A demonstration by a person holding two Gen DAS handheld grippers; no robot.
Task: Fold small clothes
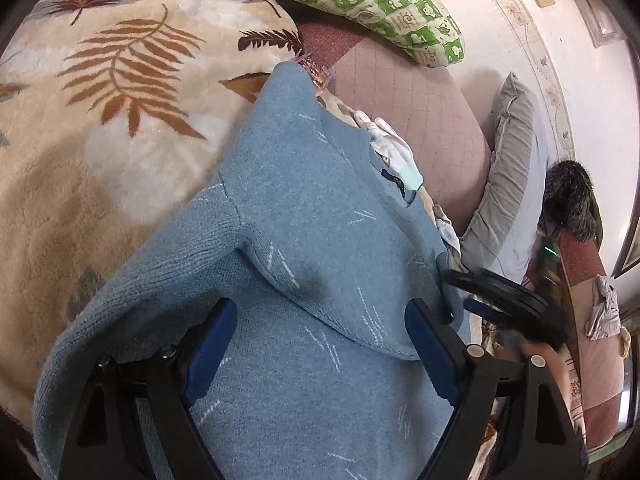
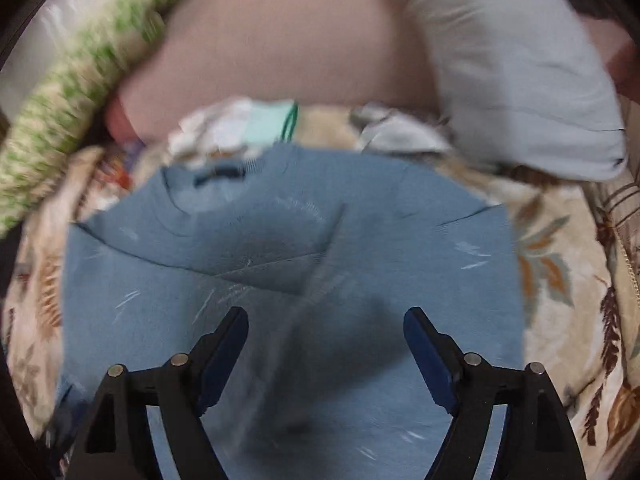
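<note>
I am working over a bed covered by a cream blanket (image 1: pixel 100 128) printed with brown fern leaves. At the head of the bed lie a green-and-white patterned pillow (image 1: pixel 384 4), a dusty pink quilted cushion (image 1: pixel 420 104) and a grey pillow (image 1: pixel 516 168). A pale wall (image 1: pixel 532 40) with a faint floral border runs behind them.

The blue sweater (image 1: pixel 304 208) lies spread on the blanket, its neckline toward the pillows and one sleeve folded across the body. Just beyond the collar I see a small bundle of white and mint cloth (image 1: pixel 396 152) resting on the blanket.

My left claw (image 1: pixel 320 344) hangs over the lower body of the sweater with its jaws wide apart. Nothing is gripped between them, and I cannot tell whether the pads touch the knit. It points forward and down along the garment.

My right claw (image 2: pixel 326 344) also stands with its jaws well apart and empty over the sweater's middle. Its view is smeared with motion blur, and it looks steeply down onto the fabric. In the left view the right claw (image 1: pixel 504 296) shows as a dark blurred shape beside the sweater's right edge.
</note>
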